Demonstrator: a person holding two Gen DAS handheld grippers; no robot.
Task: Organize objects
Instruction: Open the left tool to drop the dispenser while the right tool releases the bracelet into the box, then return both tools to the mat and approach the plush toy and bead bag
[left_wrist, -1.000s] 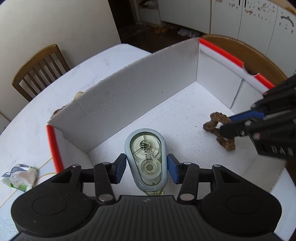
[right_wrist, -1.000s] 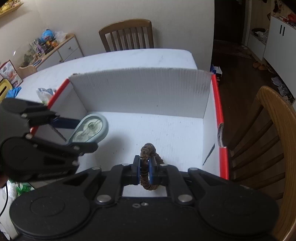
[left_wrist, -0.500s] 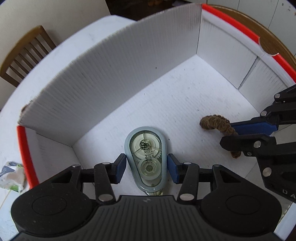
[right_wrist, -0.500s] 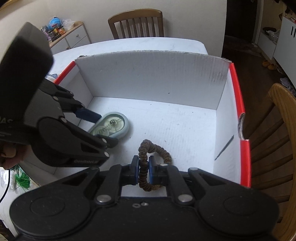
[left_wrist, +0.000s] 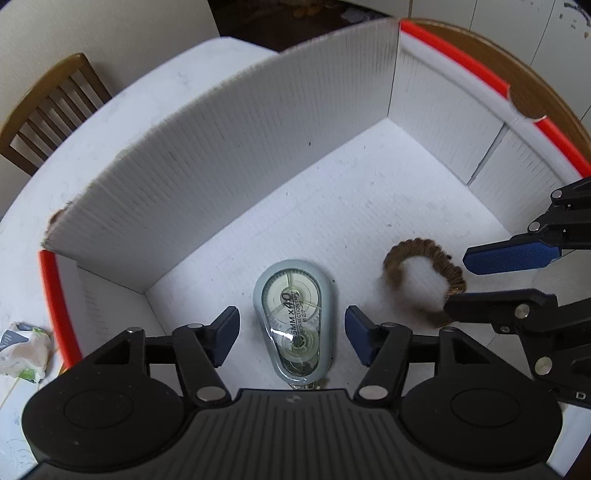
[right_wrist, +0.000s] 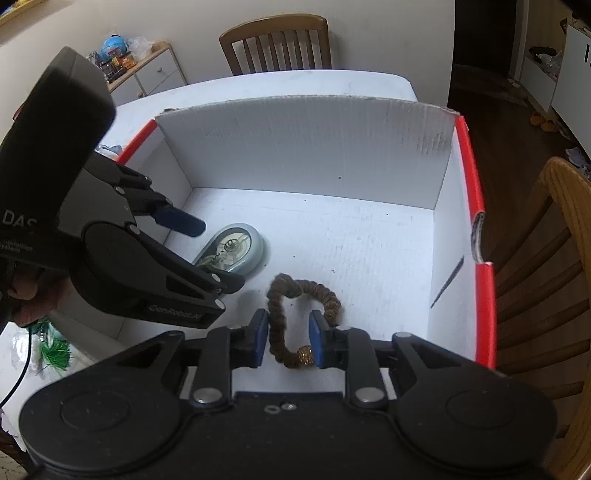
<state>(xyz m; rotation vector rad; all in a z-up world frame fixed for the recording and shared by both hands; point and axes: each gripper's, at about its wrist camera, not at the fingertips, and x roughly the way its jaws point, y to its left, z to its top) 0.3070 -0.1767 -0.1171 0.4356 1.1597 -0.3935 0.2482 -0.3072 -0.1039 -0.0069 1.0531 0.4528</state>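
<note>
Left gripper (left_wrist: 291, 334) is spread wide around the correction tape (left_wrist: 293, 319), pads not touching it. Right gripper (right_wrist: 285, 341) sits open around the brown hair tie (right_wrist: 295, 314), looks barely clear. Both things lie on the floor of the white box (right_wrist: 306, 147), tape on the left.

Correction tape (left_wrist: 293, 319) left of hair tie (left_wrist: 424, 280), both in box (left_wrist: 229, 162) on table (left_wrist: 110, 122).
</note>
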